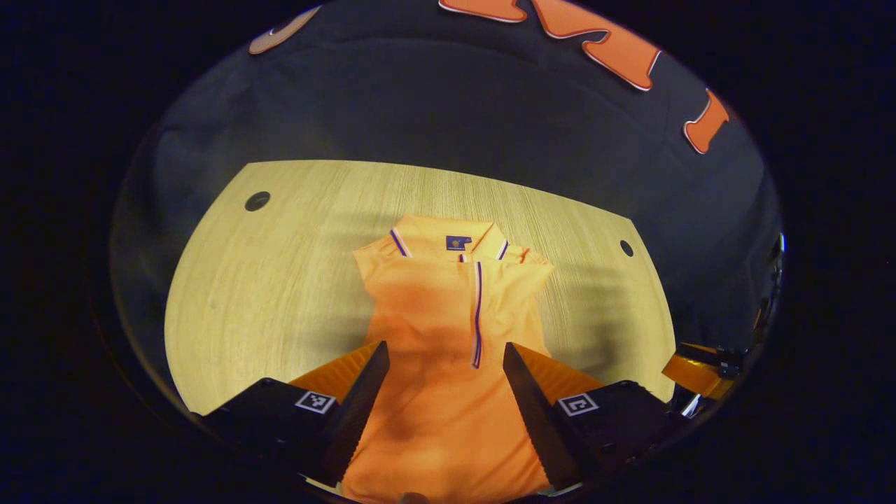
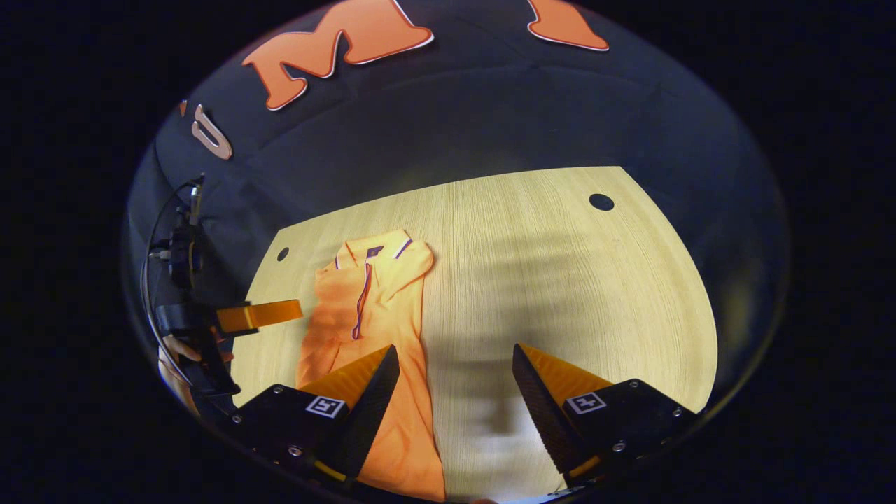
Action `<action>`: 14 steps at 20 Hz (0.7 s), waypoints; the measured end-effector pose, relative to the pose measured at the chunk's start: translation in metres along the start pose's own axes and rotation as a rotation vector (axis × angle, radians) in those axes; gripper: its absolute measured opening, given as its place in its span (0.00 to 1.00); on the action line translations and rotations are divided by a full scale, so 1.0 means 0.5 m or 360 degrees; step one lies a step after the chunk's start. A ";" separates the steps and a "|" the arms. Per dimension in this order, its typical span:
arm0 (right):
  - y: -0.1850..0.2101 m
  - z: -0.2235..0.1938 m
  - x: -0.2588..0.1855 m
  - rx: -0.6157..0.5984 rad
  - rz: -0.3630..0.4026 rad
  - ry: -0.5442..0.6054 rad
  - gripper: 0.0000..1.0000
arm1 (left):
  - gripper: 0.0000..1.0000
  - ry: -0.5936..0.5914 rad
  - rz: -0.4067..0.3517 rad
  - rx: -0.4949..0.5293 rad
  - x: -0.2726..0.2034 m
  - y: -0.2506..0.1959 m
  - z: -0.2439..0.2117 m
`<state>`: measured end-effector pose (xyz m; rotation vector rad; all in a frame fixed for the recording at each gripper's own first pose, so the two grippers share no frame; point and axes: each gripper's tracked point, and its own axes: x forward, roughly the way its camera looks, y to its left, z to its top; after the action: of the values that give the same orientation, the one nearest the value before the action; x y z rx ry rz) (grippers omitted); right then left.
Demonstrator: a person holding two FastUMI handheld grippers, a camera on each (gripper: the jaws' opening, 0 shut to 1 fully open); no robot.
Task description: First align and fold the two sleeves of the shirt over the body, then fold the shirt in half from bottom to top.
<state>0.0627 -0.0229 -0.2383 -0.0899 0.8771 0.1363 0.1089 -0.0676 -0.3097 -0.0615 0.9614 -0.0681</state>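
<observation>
From the left gripper view I see my left hand-held gripper (image 1: 445, 350) with its fingers spread wide, holding nothing; it hangs over the lower body of the shirt (image 1: 448, 329), and I cannot tell whether the fingertips touch the cloth. The shirt lies flat on the tabletop (image 1: 266, 280) with its collar (image 1: 448, 238) at the far end and the striped button strip running down the middle toward me. Its sleeves look folded in over the body, since the outline is narrow and straight-sided, though the folds themselves are hard to make out. The hem is cut off at the bottom of this view, behind the fingers. In the right gripper view my right hand-held gripper (image 2: 455, 353) is also spread wide and holds nothing; its left finger sits over the right edge of the shirt (image 2: 364, 315), its other finger over bare tabletop (image 2: 560, 280). Here too the bottom of the shirt runs out of view. Farther off at the left of this view the left hand-held gripper (image 2: 259, 315) pokes out over the tabletop just beside the shirt, with part of a hand (image 2: 171, 364) behind it, dim and partly cut off.
</observation>
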 end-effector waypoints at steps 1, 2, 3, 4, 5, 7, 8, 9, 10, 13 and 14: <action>0.012 -0.018 -0.005 -0.0017 -0.0018 0.0012 0.99 | 0.99 -0.0001 -0.0011 -0.0008 -0.030 0.016 -0.023; 0.026 -0.040 -0.012 -0.0037 -0.0028 0.0031 0.99 | 0.99 0.0006 -0.0022 -0.0022 -0.058 0.031 -0.045; 0.037 -0.065 -0.016 -0.0059 -0.0038 0.0053 0.99 | 0.99 0.0018 -0.0031 -0.0040 -0.087 0.050 -0.070; 0.048 -0.090 -0.022 -0.0082 -0.0049 0.0077 0.99 | 0.99 0.0018 -0.0032 -0.0057 -0.113 0.067 -0.088; 0.062 -0.119 -0.031 -0.0104 -0.0057 0.0106 0.99 | 0.99 0.0014 -0.0026 -0.0067 -0.136 0.084 -0.111; 0.088 -0.183 -0.049 -0.0150 -0.0061 0.0173 0.99 | 0.99 0.0023 -0.0008 -0.0062 -0.173 0.108 -0.159; 0.103 -0.222 -0.055 -0.0184 -0.0064 0.0218 0.99 | 0.99 0.0031 -0.0004 -0.0050 -0.187 0.114 -0.190; 0.113 -0.257 -0.061 -0.0211 -0.0068 0.0264 0.99 | 0.99 0.0060 -0.0008 -0.0042 -0.202 0.116 -0.237; 0.123 -0.293 -0.065 -0.0227 -0.0071 0.0318 0.99 | 1.00 0.0103 -0.0018 -0.0030 -0.208 0.114 -0.283; 0.151 -0.396 -0.071 -0.0231 -0.0064 0.0465 0.99 | 0.99 0.0277 -0.0002 -0.0014 -0.218 0.125 -0.413; 0.152 -0.424 -0.074 -0.0249 -0.0078 0.0508 0.99 | 0.99 0.0351 0.0016 -0.0015 -0.221 0.132 -0.455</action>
<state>-0.1334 0.0205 -0.3462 -0.2850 1.1809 0.1472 -0.1389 0.0024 -0.3549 -0.0588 1.1825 -0.0620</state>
